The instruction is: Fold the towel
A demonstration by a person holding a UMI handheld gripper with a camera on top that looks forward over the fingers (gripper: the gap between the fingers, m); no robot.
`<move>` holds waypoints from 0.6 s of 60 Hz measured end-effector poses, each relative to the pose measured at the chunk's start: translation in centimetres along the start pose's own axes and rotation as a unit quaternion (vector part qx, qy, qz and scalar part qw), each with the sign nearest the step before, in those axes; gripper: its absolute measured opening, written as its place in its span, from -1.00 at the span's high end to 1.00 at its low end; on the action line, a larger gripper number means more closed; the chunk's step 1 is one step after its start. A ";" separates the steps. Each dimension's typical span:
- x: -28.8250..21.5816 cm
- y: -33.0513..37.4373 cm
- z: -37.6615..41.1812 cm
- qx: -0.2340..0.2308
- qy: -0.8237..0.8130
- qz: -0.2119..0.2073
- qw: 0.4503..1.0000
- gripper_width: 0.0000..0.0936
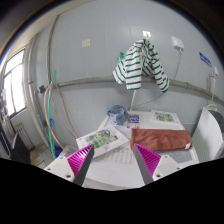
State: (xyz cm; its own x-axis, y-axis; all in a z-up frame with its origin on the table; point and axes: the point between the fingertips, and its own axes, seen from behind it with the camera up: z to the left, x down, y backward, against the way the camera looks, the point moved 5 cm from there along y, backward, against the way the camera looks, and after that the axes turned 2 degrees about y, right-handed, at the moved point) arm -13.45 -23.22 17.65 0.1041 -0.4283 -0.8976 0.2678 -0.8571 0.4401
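Orange-brown towel (160, 139): folded flat on the white table (120, 165), just ahead of the fingers, at about 1 o'clock from the claw.
Claw (114, 160): spread wide, pinching nothing, raised over the table.
Pink pads (79, 158): one on each finger, with bare table between them.
Picture book (103, 140): flat on the table, at 11 o'clock, left of the towel.
Striped cloth (142, 64): green and white, hanging on the wall, far off at 12 o'clock.
Window (14, 85): at 9 o'clock.
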 end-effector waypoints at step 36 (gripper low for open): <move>2.3 -26.0 -11.7 0.032 0.025 0.111 0.993 -0.52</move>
State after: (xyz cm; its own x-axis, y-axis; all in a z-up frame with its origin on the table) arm -9.00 1.46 3.85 0.2020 -0.5958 -0.7773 0.1725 -0.7597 0.6270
